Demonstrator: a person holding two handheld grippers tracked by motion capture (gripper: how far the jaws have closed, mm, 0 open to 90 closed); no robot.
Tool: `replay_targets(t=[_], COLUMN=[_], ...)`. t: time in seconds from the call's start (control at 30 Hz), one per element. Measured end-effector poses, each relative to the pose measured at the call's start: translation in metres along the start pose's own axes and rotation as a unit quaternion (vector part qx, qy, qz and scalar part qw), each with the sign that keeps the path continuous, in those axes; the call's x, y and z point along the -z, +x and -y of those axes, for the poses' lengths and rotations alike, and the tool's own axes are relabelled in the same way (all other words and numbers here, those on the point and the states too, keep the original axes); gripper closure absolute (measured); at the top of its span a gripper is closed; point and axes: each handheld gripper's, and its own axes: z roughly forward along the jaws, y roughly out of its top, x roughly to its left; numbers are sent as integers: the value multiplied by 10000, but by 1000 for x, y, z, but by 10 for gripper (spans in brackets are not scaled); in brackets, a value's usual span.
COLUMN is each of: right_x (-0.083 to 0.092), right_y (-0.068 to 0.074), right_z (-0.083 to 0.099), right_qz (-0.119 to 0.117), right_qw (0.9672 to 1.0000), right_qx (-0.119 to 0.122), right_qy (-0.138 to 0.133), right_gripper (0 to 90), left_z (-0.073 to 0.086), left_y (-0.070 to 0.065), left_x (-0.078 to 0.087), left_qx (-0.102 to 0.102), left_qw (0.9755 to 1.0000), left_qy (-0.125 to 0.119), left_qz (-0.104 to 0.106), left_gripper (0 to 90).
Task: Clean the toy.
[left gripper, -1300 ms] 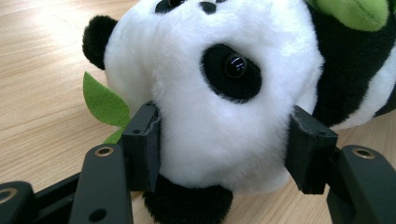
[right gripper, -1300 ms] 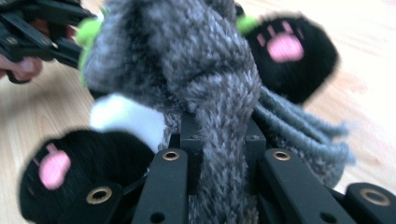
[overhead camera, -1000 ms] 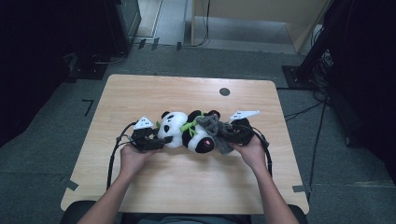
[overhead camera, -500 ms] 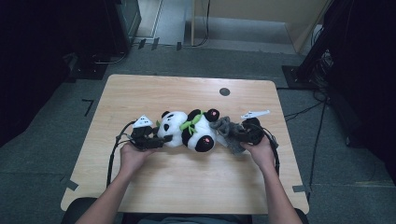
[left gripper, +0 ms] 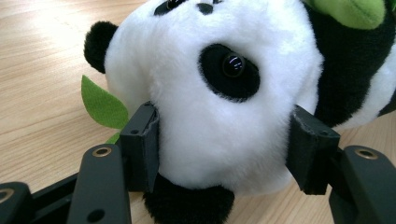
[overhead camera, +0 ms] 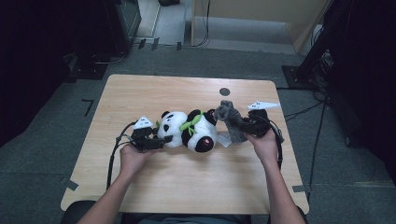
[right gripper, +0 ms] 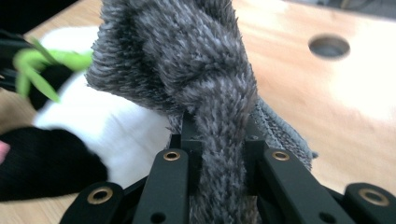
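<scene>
- Plush panda (left gripper: 219, 93): in the left gripper view we lose its body past the right edge and the top of its head past the upper edge. The head sides are covered where the left gripper (left gripper: 224, 154) pads press in.
- Grey fuzzy cloth (right gripper: 196, 79): in the right gripper view its lower end is hidden between the right gripper (right gripper: 219, 154) jaws; we cannot tell what garment it is.
- Panda in that view: blurred at left, partly behind the cloth.
- Surface (overhead camera: 187, 186): the near edge is covered by the person's forearms.
</scene>
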Motion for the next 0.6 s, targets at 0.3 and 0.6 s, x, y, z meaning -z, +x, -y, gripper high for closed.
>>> replay_targets(t=[0.3,0.6], right_x=[-4,-40], right_y=[31,63], right_z=[-26,-29], right_qz=[-295,-695], right_qw=[9984,9943], right_qx=[404,809], right_qy=[-245,12], right_gripper=[790,789], left_z=[2,5], left_y=[-2,-3], left_x=[0,0], left_qx=[17,1], left_qw=[10000,9999], left_qy=[-75,-121], left_qz=[-49,-56], left_gripper=[372,368])
